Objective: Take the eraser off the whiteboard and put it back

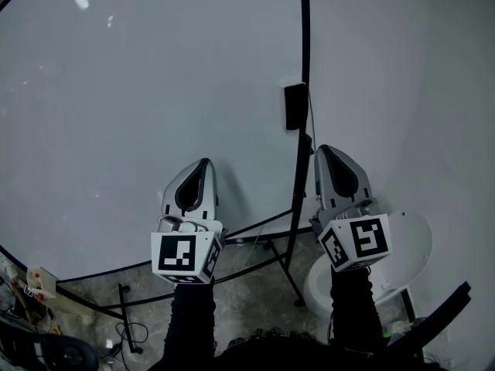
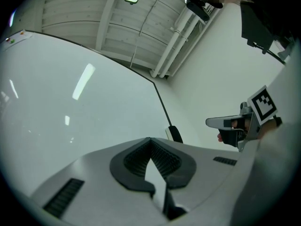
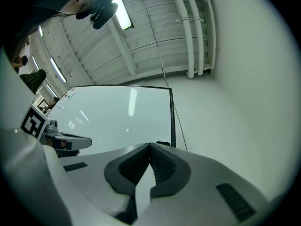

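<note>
Jaws, left gripper (image 1: 205, 162): clenched empty, facing whiteboard (image 1: 139, 99)
Jaws, right gripper (image 1: 323, 150): clenched empty, past whiteboard's right edge
Eraser (image 1: 295, 107): on whiteboard's right edge

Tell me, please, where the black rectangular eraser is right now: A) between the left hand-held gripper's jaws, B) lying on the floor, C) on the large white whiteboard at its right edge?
C: the black rectangular eraser sits on the large white whiteboard, right at its right edge.
</note>
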Action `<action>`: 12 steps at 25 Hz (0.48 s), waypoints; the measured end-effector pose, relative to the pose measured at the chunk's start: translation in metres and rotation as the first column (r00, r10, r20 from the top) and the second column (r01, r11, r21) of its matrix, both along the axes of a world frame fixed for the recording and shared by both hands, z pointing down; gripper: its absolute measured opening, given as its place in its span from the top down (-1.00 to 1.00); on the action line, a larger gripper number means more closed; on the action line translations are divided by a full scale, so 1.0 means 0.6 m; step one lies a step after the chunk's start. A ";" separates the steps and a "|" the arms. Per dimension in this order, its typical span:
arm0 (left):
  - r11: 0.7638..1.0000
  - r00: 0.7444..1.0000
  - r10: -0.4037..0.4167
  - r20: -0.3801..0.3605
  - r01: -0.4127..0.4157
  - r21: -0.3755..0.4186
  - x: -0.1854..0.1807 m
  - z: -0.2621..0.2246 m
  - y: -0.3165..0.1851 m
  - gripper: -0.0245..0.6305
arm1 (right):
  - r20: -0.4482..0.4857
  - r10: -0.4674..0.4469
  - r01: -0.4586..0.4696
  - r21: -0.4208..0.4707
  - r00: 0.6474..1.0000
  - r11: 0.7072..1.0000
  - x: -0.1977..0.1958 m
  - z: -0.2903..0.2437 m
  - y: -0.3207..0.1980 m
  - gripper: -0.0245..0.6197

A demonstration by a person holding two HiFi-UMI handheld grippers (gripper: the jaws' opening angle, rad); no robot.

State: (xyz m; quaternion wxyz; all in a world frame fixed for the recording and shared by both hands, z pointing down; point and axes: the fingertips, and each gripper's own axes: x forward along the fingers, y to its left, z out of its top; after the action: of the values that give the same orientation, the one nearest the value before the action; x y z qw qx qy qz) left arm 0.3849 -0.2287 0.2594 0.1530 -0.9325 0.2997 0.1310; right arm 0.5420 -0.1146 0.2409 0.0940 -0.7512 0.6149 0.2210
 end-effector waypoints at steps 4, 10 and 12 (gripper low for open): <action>1.000 1.000 -0.011 0.003 0.011 -0.008 -0.002 0.004 -0.001 0.91 | 0.006 0.001 -0.001 -0.006 1.000 1.000 0.003 0.003 0.003 0.90; 1.000 1.000 -0.026 0.003 0.026 -0.006 -0.002 0.005 0.002 0.91 | -0.016 0.010 -0.011 -0.017 1.000 1.000 0.002 0.005 0.008 0.90; 1.000 1.000 -0.029 0.004 0.029 -0.006 -0.002 0.005 0.002 0.91 | -0.029 0.007 -0.008 -0.029 1.000 1.000 0.000 0.006 0.006 0.90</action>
State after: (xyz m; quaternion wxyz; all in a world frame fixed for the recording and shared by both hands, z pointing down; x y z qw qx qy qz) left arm 0.3838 -0.2275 0.2623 0.1528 -0.9288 0.3130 0.1261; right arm 0.5421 -0.1111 0.2448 0.0733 -0.7514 0.6165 0.2235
